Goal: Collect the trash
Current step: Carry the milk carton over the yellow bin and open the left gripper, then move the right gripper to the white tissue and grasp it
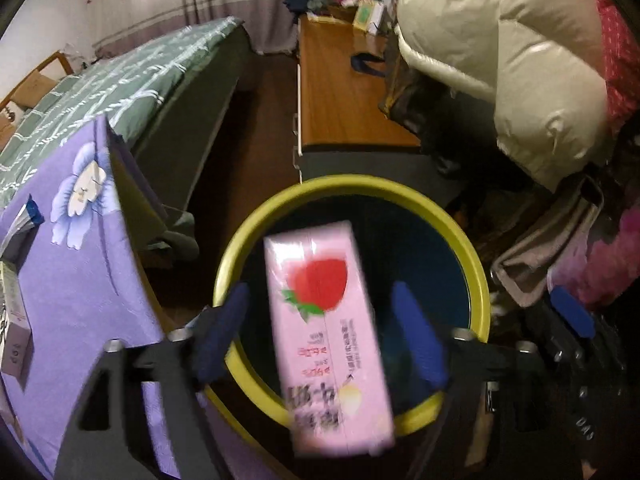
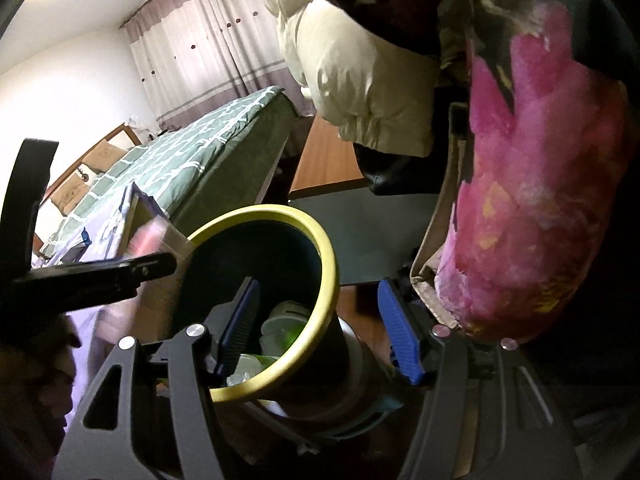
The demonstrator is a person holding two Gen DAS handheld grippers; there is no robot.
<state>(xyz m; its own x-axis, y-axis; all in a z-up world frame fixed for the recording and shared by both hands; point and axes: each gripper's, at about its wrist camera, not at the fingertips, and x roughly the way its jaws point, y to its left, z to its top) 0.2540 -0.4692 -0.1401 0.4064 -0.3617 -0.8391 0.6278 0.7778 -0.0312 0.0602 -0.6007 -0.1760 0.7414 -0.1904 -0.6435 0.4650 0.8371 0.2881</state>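
left fingers (image 1: 320,340) open, pink carton (image 1: 324,320) loose | right fingers (image 2: 316,328) straddle bin rim (image 2: 320,264)

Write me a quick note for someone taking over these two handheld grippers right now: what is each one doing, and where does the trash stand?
Left gripper: open, above the bin; the pink carton sits loose between its fingers, blurred, apparently dropping in.
Right gripper: its jaws straddle the bin's yellow rim; whether they grip it is unclear.
Done: cups and other trash are already in the bin.
Left: boxes remain on the purple cloth beside the bin.
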